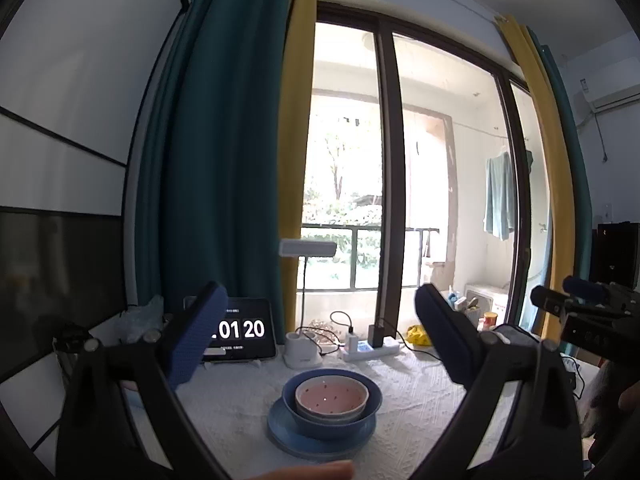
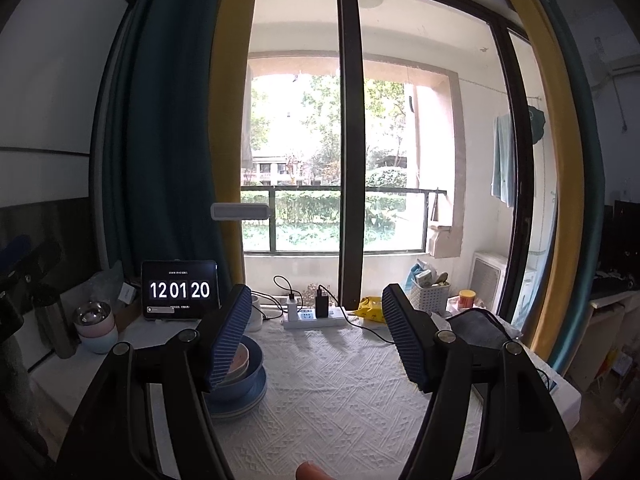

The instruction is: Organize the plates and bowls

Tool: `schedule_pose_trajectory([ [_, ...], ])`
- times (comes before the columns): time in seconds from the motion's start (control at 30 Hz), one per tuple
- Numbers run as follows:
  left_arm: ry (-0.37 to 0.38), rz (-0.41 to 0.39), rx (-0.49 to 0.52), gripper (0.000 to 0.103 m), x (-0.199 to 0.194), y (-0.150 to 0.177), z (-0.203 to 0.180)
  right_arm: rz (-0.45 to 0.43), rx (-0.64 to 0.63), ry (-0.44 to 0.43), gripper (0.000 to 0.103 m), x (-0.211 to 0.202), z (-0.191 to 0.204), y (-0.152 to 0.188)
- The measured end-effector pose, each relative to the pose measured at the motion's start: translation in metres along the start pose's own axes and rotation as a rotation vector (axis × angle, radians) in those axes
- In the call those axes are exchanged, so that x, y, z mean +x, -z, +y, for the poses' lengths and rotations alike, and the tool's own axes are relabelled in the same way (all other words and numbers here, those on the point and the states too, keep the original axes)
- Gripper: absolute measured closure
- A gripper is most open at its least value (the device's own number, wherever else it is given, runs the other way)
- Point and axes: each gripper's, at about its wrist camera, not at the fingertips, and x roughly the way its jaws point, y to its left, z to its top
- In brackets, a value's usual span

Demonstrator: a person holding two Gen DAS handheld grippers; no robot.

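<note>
Covering the table, white textured cloth (image 2: 340, 392), teal curtain (image 1: 216, 160), balcony window (image 2: 348, 140)

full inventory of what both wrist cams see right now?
plate: 1, blue, on the tablecloth, bottom of the stack
blue bowl: 1, blue, on the plate
pink bowl: 1, pink inside, nested in the blue bowl
tablet: 1, black, shows 12 01 20, back left
power strip: 1, white, back centre
small bowls: stack, pink and pale blue, far left
basket: 1, white, back right
yellow packet: 1, by the strip
tablecloth: 1, white
left gripper: open, above the stack
right gripper: open, right of the stack
</note>
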Motion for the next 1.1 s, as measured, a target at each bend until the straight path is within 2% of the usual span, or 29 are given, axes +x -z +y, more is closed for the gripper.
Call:
schedule_pose_trajectory([
  [1.1,0.014,0.013,0.014,0.007,-0.0026,0.0018,-0.0053,0.012,0.016,0.011,0.032,0.0021,-0.0016,0.0018],
])
